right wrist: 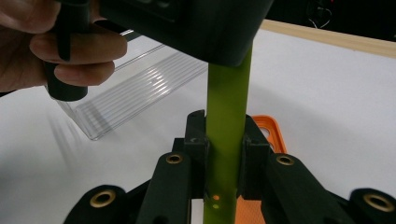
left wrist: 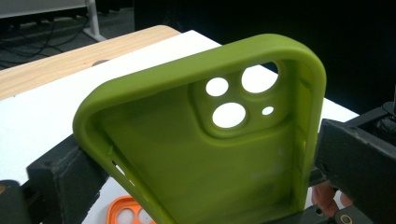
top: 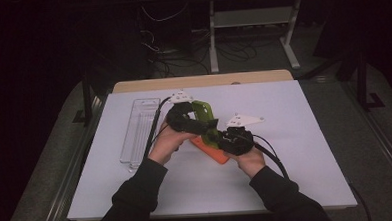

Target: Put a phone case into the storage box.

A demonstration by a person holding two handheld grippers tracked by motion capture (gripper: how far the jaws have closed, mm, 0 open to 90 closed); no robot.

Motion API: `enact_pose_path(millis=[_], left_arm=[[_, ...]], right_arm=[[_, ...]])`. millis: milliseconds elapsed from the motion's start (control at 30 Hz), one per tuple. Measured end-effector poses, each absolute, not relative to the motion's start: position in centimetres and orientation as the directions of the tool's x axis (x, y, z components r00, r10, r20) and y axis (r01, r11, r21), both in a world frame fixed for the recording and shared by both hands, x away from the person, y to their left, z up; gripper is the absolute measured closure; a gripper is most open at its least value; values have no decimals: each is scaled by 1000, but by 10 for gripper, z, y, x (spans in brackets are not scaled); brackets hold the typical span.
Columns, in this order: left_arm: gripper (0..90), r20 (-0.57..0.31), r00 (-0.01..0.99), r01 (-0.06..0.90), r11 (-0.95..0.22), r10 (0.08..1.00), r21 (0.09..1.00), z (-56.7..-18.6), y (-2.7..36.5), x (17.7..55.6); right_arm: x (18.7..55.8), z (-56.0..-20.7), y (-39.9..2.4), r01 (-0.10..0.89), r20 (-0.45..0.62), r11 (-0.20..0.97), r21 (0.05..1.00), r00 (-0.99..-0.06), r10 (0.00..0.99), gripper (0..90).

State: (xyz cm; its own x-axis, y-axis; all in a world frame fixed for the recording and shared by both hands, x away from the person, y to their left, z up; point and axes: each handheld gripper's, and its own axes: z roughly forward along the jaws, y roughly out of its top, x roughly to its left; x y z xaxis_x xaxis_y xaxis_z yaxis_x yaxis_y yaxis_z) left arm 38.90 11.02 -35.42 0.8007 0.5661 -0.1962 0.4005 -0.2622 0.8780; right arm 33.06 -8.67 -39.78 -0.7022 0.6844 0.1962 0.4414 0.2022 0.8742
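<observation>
Two cases on our table: one olive-green soft rubbery phone case (left wrist: 196, 149) with camera cut-outs, held up above the white tabletop (top: 294, 116); one orange phone case (top: 213, 149) lying flat beneath it.
Green case, position: we see it raised clear of the table between both grippers, open side facing the left gripper's camera.
Left gripper (top: 186, 113): we find its black jaws pressed against the two long side walls of the green case, clamped across its width.
Right gripper (right wrist: 224, 154): jaws drawn together on the case's thin edge, pinching it.
Handling, our judgement: light, flexible, likely silicone; the walls will bow under a hard squeeze, and the matte skin should give good friction.
Where we would hold: the thicker rim or corners, away from the thin camera-hole panel.
Also present: one clear ribbed plastic tray (top: 139, 128), left of the cases.
</observation>
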Motion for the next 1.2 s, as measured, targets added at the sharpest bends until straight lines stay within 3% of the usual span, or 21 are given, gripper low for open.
enact_pose_path(millis=[200,800,933,1100,1200], left_arm=[[64,-205,794,403,-242,572,883,-357,112,389],[127,-197,797,390,-238,571,889,-358,109,385],[135,-159,805,365,-266,572,892,-358,108,385],[139,-175,793,380,-249,583,891,-358,111,385],[140,-165,790,375,-254,590,892,-356,114,386]], right_arm=[[330,-400,-85,442,186,217,870,-702,687,758],[331,-405,-84,425,124,278,861,-707,696,745],[331,-404,-85,427,124,285,858,-712,691,605],[334,-401,-95,438,131,287,852,-708,694,434],[334,-401,-103,450,141,291,844,-711,689,368]])
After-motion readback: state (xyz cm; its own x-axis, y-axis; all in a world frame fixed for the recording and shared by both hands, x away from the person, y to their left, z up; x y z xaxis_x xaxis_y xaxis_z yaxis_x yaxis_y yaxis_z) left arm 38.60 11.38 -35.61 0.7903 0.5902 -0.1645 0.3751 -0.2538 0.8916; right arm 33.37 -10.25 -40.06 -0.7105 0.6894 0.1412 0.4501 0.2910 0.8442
